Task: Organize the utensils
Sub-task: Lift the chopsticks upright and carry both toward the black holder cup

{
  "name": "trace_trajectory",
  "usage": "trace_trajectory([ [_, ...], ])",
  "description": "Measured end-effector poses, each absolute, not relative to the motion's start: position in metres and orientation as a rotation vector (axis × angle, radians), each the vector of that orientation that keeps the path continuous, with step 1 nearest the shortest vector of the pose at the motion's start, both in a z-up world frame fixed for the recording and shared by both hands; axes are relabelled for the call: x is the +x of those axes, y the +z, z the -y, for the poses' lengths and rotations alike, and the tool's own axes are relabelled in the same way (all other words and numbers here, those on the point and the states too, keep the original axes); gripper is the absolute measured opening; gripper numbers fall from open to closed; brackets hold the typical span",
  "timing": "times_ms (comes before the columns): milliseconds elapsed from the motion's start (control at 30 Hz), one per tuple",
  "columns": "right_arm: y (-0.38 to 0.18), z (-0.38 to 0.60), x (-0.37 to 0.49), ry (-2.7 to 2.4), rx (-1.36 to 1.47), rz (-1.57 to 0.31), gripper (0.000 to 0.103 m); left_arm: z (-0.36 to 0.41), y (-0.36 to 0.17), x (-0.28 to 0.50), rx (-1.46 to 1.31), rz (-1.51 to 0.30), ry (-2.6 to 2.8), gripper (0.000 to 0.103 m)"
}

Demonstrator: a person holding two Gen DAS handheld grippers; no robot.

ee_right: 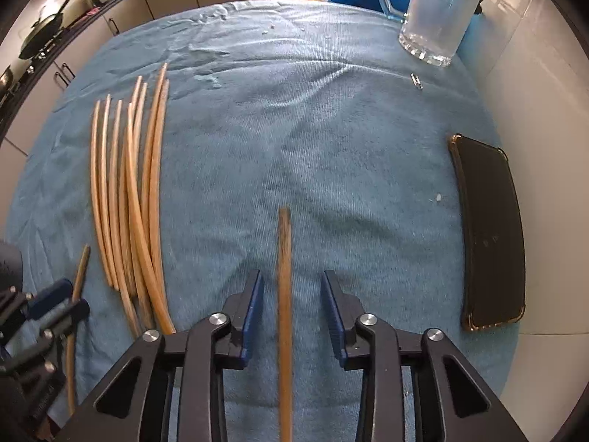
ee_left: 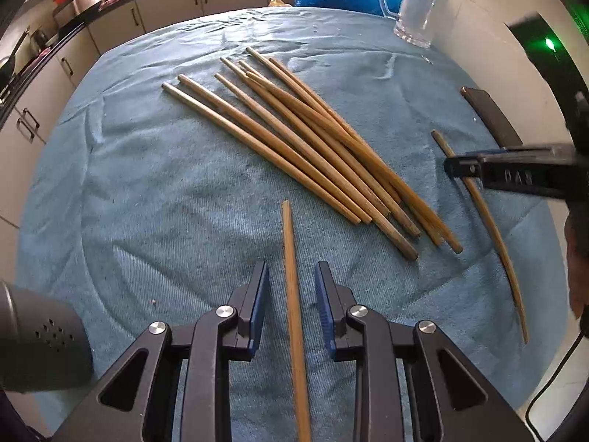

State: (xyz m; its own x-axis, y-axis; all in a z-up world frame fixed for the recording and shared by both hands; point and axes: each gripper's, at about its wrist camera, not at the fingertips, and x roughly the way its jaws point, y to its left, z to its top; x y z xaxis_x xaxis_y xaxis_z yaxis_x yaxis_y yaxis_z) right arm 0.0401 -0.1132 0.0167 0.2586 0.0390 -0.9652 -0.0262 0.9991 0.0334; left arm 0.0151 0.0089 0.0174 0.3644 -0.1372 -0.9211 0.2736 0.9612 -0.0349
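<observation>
At the bottom centre of the left wrist view, our left gripper (ee_left: pixel 291 294) stands with its jaws apart, and a single wooden chopstick (ee_left: pixel 293 294) runs up between the blue ribbed pads (ee_left: pixel 260 294) without touching either. The right wrist view shows the same arrangement: our right gripper (ee_right: pixel 291 298) is spread wide around a second chopstick (ee_right: pixel 284 294), not clamped on it. We cannot tell whether either stick lies flat on the cloth or is lifted.

Beyond, in the middle of the left frame, the pile of chopsticks (ee_left: pixel 313 147) lies loosely fanned, roughly parallel, several overlapping. These are slender, round, tapered sticks of matte light-brown wood.

Everything rests on a blue towel (ee_right: pixel 294 129), soft, finely ribbed and rumpled in places. At the right edge of the right frame sits a dark phone (ee_right: pixel 489 235), smooth and glossy.

Farthest, at the upper right, stands a clear glass mug (ee_right: pixel 438 14) with a handle, seemingly empty. We judge the sorting barely begun: nothing is in the mug, and every stick remains on the cloth.
</observation>
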Motion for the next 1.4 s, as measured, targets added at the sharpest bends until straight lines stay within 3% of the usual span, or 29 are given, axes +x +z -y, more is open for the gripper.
trace_trajectory([
  [100, 0.017, 0.110, 0.045, 0.044, 0.001, -1.330, 0.015, -0.008, 0.017, 0.016, 0.136, -1.159, -0.269, 0.024],
  [167, 0.017, 0.108, 0.044, 0.043, -0.008, -1.322, 0.008, -0.009, 0.017, 0.013, 0.138, -1.141, -0.276, 0.006],
  [433, 0.034, 0.117, 0.005, 0.051, 0.066, -1.200, 0.008, -0.023, 0.050, -0.024, 0.037, -0.996, -0.290, 0.006],
  [967, 0.138, 0.092, -0.100, 0.139, 0.100, -0.826, 0.008, -0.063, 0.143, -0.126, -0.085, -0.676, -0.313, 0.006],
  [1400, 0.217, 0.010, -0.105, 0.298, 0.137, -0.597, 0.008, -0.148, 0.235, -0.160, -0.173, -0.441, -0.216, 0.006],
])
